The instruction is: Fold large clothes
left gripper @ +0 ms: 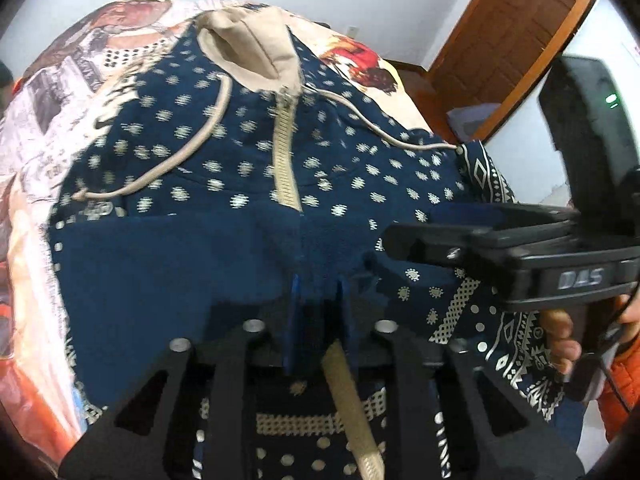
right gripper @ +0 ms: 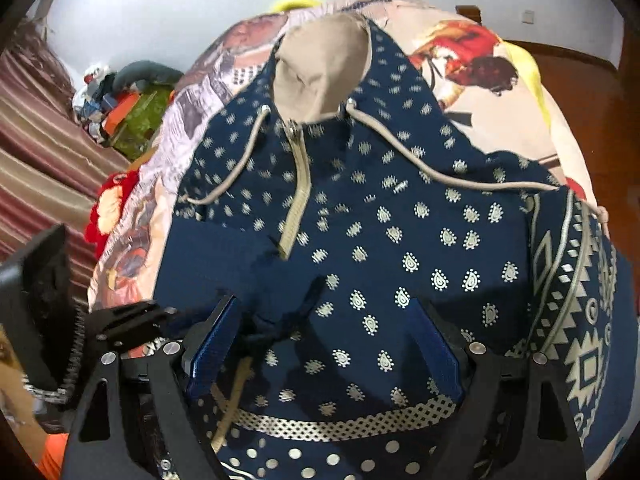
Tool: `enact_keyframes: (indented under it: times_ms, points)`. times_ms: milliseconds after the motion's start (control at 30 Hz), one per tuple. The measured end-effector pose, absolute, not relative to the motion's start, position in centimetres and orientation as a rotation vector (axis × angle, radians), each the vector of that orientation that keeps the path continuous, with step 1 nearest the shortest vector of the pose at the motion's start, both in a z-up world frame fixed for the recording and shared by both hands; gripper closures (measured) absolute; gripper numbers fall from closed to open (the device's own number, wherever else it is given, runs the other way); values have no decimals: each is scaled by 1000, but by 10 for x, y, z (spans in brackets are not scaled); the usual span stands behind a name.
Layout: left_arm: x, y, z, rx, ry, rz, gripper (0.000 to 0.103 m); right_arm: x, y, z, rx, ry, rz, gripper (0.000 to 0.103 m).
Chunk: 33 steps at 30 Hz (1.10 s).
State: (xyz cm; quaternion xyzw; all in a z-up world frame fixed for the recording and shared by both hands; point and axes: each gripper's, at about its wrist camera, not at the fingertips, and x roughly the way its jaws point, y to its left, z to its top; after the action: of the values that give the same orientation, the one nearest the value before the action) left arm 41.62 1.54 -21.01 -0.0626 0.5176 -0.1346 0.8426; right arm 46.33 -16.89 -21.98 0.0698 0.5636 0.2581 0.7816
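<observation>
A navy hooded jacket (left gripper: 248, 168) with a cream print, beige hood (left gripper: 248, 48), beige zip and drawstrings lies front up on a bed. It also shows in the right wrist view (right gripper: 400, 248). My left gripper (left gripper: 316, 300) is shut on the jacket's navy fabric near the zip line, the blue fingers close together. My right gripper (right gripper: 324, 320) is open, its blue fingers (right gripper: 432, 344) wide apart over the lower front panel. The right gripper also shows at the right of the left wrist view (left gripper: 400, 236), over the jacket's right side.
A printed bedspread (left gripper: 48, 128) covers the bed under the jacket. A wooden door (left gripper: 504, 36) stands at the back right. A striped curtain (right gripper: 36, 152) and a pile of clutter (right gripper: 132, 104) are at the left.
</observation>
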Motion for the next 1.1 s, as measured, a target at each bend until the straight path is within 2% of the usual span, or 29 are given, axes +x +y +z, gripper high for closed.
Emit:
enact_keyframes:
  times_ms: [100, 267, 333, 400, 467, 600, 667, 767, 1100]
  points:
    - [409, 32, -202, -122, 1065, -244, 60, 468, -156, -225, 161, 1237, 581, 21]
    - [382, 78, -193, -50, 1034, -149, 49, 470, -136, -237, 156, 1264, 586, 32]
    - [372, 100, -196, -29, 1037, -100, 41, 469, -130, -240, 125, 1258, 573, 34]
    - [360, 124, -204, -20, 1047, -52, 38, 466, -126, -240, 109, 1248, 565, 41]
    - [351, 145, -212, -39, 1068, -19, 36, 463, -121, -242, 103, 1250, 567, 55]
    - [337, 177, -239, -103, 1141, 37, 33, 457, -109, -246, 69, 1241, 560, 71]
    - [332, 183, -252, -126, 1173, 31, 33, 456, -104, -244, 80, 1241, 578, 89]
    - [332, 183, -268, -128, 1210, 27, 33, 452, -100, -231, 66, 1197, 584, 94]
    - [357, 196, -284, -136, 1181, 155, 31, 452, -133, -134, 69, 977, 583, 95]
